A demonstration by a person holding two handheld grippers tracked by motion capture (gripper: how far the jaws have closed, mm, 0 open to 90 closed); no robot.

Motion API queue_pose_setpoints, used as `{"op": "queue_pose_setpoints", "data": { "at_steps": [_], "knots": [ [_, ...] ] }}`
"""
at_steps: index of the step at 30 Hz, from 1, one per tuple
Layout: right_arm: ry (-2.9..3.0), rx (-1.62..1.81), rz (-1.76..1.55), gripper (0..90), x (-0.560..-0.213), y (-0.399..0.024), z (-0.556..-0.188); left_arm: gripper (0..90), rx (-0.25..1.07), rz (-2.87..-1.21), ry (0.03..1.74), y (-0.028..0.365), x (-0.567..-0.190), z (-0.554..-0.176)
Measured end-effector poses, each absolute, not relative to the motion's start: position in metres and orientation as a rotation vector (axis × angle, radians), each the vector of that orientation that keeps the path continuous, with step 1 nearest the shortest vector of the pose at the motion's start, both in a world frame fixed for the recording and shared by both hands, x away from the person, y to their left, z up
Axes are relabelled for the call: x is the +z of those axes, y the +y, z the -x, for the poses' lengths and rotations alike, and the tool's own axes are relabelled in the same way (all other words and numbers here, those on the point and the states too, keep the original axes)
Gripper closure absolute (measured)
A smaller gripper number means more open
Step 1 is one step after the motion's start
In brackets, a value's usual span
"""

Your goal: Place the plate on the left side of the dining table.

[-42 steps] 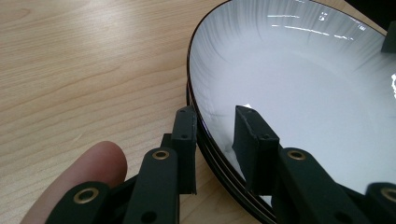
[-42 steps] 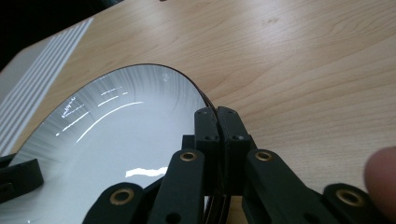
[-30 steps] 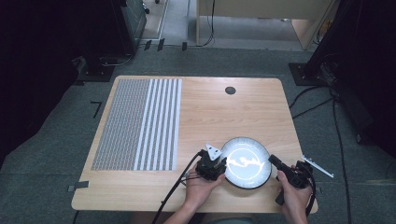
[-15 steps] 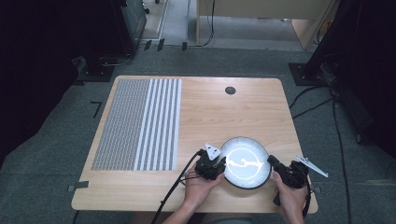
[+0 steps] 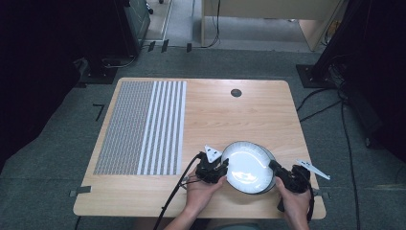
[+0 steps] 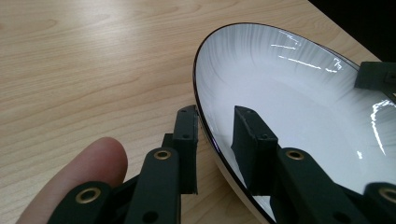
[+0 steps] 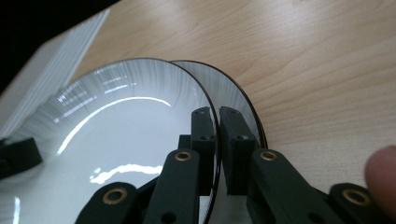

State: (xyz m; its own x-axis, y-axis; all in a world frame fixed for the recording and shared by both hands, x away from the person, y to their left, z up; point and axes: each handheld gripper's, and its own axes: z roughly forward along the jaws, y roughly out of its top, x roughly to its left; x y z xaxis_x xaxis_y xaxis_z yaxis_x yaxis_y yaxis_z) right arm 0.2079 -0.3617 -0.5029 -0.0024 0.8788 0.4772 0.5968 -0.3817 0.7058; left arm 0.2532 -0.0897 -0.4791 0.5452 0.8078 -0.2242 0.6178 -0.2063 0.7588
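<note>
Two white plates (image 7: 121, 140) with dark rims lie stacked on one wooden counter (image 5: 230, 120). One striped mat (image 5: 143, 127) lies there. Two tools, left tool (image 5: 218, 170) and right tool (image 5: 277, 171), two hands.

A wooden tabletop (image 5: 215, 115) stands on a grey carpet floor (image 5: 57, 158). A grey and white striped mat (image 5: 143, 127) lies flat along its left edge, and a small round dark cable hole (image 5: 236, 92) sits near the far edge. Black cables (image 5: 344, 129) run on the floor beyond the right edge.
</note>
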Motion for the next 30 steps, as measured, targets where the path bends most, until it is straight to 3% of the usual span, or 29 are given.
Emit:
{"op": "queue_pose_setpoints", "data": {
  "at_steps": [3, 5, 9, 13, 15, 20, 30],
  "knots": [
    [1.586, 1.241, -1.905, 82.9, -0.502, -0.354, -0.208, 59.1, 0.218, -1.941, 1.16, -0.09, -0.48, -0.254],
    [1.603, 1.232, -1.916, 82.2, -0.503, -0.354, -0.208, 57.9, 0.22, -1.95, 1.169, -0.091, -0.482, -0.253],
    [1.614, 1.242, -1.929, 79.1, -0.506, -0.353, -0.207, 64.7, 0.235, -1.946, 1.172, -0.093, -0.481, -0.252],
    [1.6, 1.233, -1.956, 74.9, -0.509, -0.35, -0.206, 70.9, 0.166, -1.918, 1.213, -0.09, -0.481, -0.257],
    [1.589, 1.206, -1.958, 74.1, -0.508, -0.346, -0.206, 71.4, 0.165, -1.912, 1.223, -0.09, -0.48, -0.258],
    [1.477, 1.341, -2.126, 82.9, -0.509, -0.357, -0.206, 71.8, 0.156, -1.916, 1.224, -0.09, -0.48, -0.259],
    [1.427, 1.389, -2.161, 83.9, -0.511, -0.359, -0.204, 69.6, 0.148, -1.926, 1.199, -0.088, -0.481, -0.258]
  ]
}}
